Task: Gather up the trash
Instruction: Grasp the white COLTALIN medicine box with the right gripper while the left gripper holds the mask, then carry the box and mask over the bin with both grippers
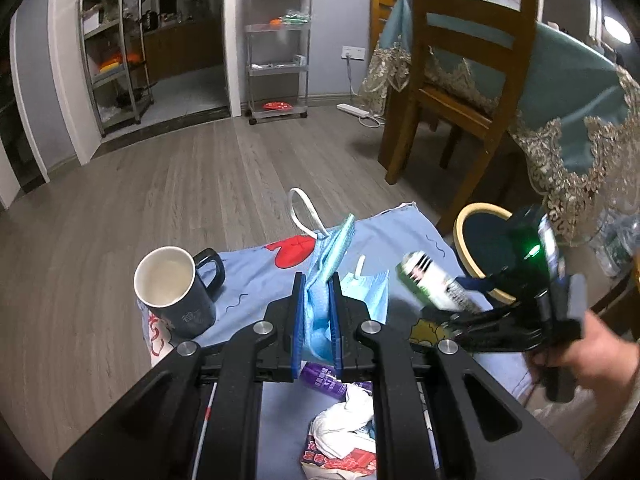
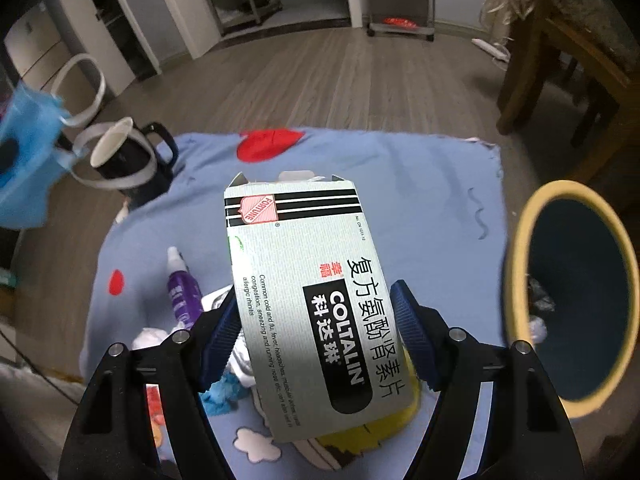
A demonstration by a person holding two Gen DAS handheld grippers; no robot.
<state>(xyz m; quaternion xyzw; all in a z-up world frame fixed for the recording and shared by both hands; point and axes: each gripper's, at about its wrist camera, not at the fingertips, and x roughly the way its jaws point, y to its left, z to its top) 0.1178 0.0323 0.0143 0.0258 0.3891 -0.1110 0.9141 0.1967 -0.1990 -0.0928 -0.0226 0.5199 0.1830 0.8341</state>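
Held between the pads of the right gripper [image 2: 316, 344], a Coltalin medicine box [image 2: 308, 304] hangs above the blue cartoon blanket [image 2: 420, 184], near its right edge where the yellow-rimmed bin [image 2: 516, 280] stands. Left gripper [image 1: 316, 320] is closed on a blue face mask [image 1: 320, 300]. Both pieces seem lifted for disposal; next each must travel over the bin's mouth before the jaws open.

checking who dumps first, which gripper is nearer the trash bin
Right. The right gripper, holding the medicine box, sits just beside the bin. The left gripper, clamped on a blue face mask, is farther off, over the blanket's middle.
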